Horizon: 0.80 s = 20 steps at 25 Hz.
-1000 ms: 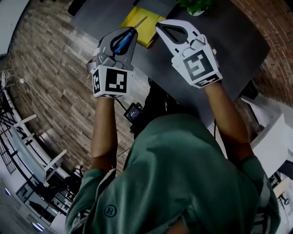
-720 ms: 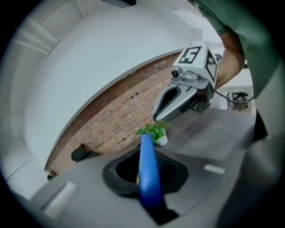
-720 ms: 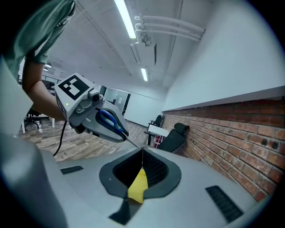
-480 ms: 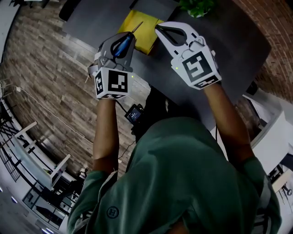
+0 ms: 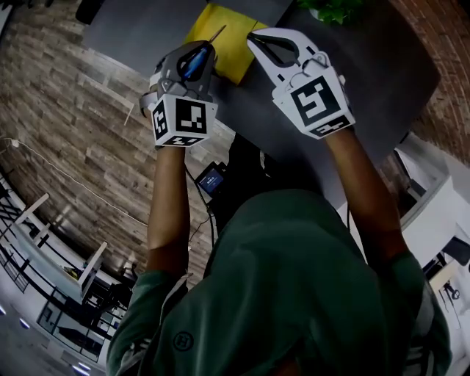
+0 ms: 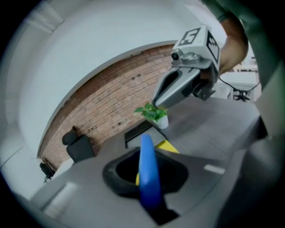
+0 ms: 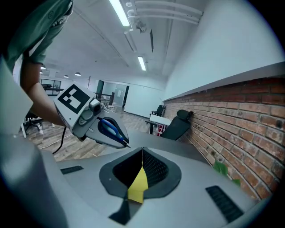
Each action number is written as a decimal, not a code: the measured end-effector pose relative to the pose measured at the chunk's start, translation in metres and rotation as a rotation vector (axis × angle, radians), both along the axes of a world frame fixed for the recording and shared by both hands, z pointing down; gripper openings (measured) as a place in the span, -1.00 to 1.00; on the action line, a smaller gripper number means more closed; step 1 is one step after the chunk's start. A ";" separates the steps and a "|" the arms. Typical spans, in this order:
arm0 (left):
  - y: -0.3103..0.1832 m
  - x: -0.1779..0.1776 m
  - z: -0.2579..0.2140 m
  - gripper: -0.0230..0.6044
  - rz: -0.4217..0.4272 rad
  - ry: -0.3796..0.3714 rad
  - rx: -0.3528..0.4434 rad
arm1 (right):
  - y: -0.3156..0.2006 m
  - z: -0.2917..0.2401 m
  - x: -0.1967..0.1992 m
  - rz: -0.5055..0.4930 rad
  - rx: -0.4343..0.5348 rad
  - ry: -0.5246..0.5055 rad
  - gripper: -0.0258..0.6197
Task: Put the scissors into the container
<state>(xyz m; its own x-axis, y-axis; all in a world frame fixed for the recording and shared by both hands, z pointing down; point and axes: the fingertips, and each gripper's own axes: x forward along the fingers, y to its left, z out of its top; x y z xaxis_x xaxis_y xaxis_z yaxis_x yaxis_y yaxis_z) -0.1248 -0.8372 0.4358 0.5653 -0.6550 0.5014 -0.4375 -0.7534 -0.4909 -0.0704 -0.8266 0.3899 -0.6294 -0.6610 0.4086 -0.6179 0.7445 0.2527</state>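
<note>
Blue-handled scissors [image 5: 197, 62] sit lengthwise in my left gripper [image 5: 208, 45], which is shut on them. Their metal tip pokes out over the near edge of the yellow container [image 5: 228, 44] on the dark table [image 5: 367, 73]. The blue handle [image 6: 147, 173] fills the gap between the jaws in the left gripper view. My right gripper [image 5: 253, 37] hovers just right of the left one, shut and empty. In the right gripper view its jaw tips meet, with the yellow container [image 7: 139, 185] showing through the slit below. That view also shows the left gripper [image 7: 122, 141] with the scissors [image 7: 111, 129].
A small potted plant [image 5: 334, 9] stands on the table beyond the container, near the brick wall [image 6: 111, 102]. A black office chair [image 7: 176, 124] stands behind the table. A person's green-shirted torso [image 5: 294, 279] fills the lower head view, over wood-plank floor [image 5: 73, 132].
Both grippers have come down together toward the table and the yellow container. The left keeps its hold on the scissors and the right stays shut.
</note>
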 end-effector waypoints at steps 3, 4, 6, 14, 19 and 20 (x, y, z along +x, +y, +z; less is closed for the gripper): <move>-0.015 -0.002 0.018 -0.81 -0.002 -0.005 -0.002 | -0.013 0.018 -0.007 -0.001 -0.014 0.007 -0.90; -0.019 -0.002 0.022 -0.81 -0.003 -0.007 -0.004 | -0.016 0.021 -0.008 -0.001 -0.019 0.009 -0.90; -0.023 -0.002 0.029 -0.81 -0.004 -0.012 -0.007 | -0.021 0.028 -0.010 0.001 -0.029 0.010 -0.90; -0.035 -0.005 0.058 -0.81 -0.013 -0.027 -0.030 | -0.032 0.057 -0.023 -0.014 -0.072 0.023 -0.90; -0.037 -0.001 0.074 -0.81 -0.011 -0.044 -0.041 | -0.036 0.073 -0.021 -0.009 -0.098 0.028 -0.90; -0.037 0.000 0.076 -0.81 -0.010 -0.048 -0.042 | -0.036 0.076 -0.021 -0.008 -0.102 0.028 -0.90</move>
<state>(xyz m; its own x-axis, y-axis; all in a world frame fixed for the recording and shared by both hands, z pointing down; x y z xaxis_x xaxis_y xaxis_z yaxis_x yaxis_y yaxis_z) -0.1244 -0.8740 0.5122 0.5336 -0.6385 0.5546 -0.4221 -0.7693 -0.4796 -0.0910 -0.8624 0.4656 -0.6220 -0.6098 0.4912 -0.6055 0.7723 0.1920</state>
